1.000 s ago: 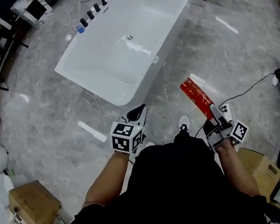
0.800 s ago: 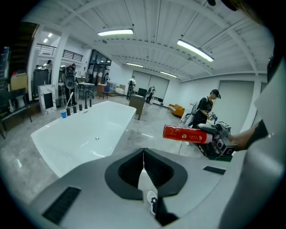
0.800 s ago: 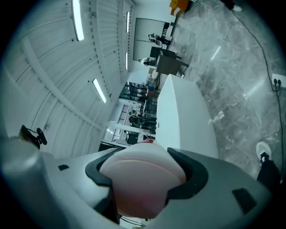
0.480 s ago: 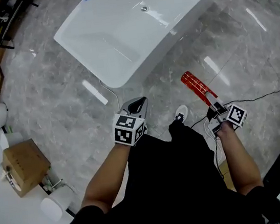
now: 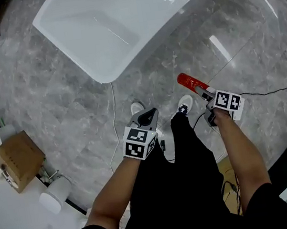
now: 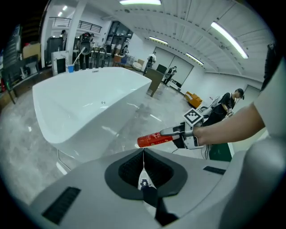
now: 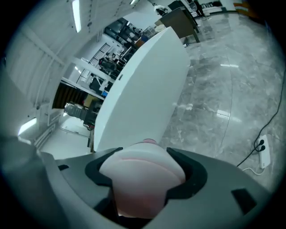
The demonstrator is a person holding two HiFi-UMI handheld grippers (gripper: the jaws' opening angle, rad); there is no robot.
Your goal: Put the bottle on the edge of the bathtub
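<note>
Bottle [image 5: 187,82] in right hand-held gripper [image 5: 203,93] — open floor [image 5: 147,87] before bathtub [image 5: 95,71] rim

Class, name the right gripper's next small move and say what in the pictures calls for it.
Probably carry the right gripper forward toward the bathtub rim: it is shut on the red bottle, which hangs over the floor, short of the tub.
</note>
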